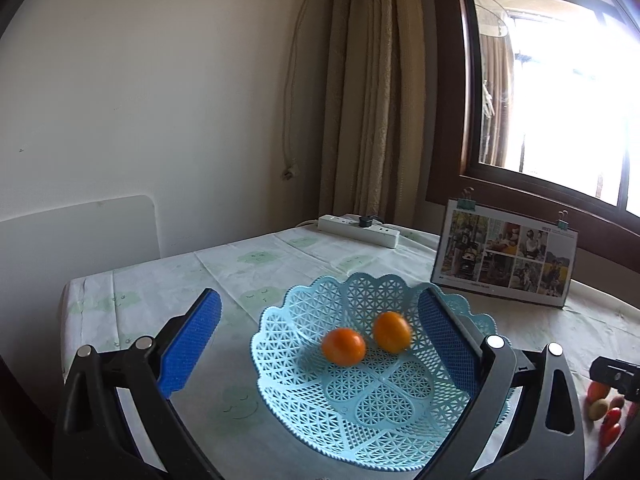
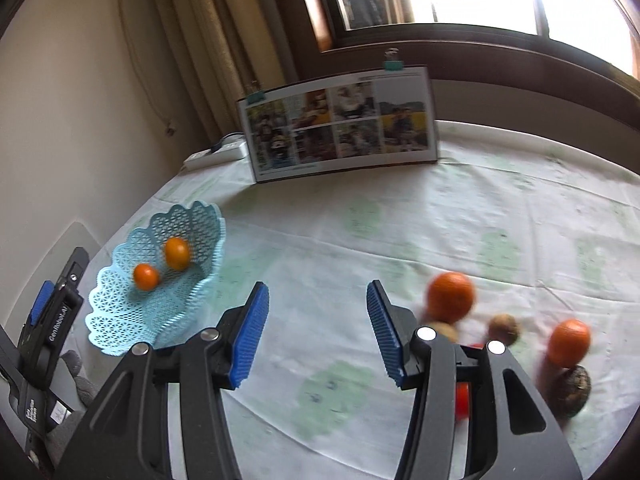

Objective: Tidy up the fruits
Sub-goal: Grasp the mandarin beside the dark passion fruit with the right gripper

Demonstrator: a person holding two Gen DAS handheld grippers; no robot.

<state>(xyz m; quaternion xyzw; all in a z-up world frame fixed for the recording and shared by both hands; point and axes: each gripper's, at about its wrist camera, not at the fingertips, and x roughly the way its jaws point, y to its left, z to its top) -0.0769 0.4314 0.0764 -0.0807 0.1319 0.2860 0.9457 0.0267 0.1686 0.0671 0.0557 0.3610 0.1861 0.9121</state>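
Note:
A light blue lattice basket point(image 1: 372, 408) sits on the tablecloth and holds two oranges point(image 1: 344, 347) point(image 1: 392, 331). My left gripper point(image 1: 319, 298) hangs open over it, its right finger point(image 1: 444, 340) above the basket's right side and its left finger outside the rim. In the right wrist view the basket point(image 2: 120, 320) lies at the left. My right gripper point(image 2: 318, 292) stands open and empty over bare cloth. To its right lie two more oranges point(image 2: 450, 296) point(image 2: 568, 342), small brown fruits point(image 2: 504, 328), a dark round fruit point(image 2: 572, 390) and a red one point(image 2: 462, 398), partly hidden by the finger.
A clipped photo calendar point(image 2: 340, 124) stands at the back of the table below the window. A white power strip point(image 1: 360, 230) lies near the curtain. A white chair back point(image 1: 80, 240) is at the left table edge. Small red and tan fruits point(image 1: 604, 412) show at the far right.

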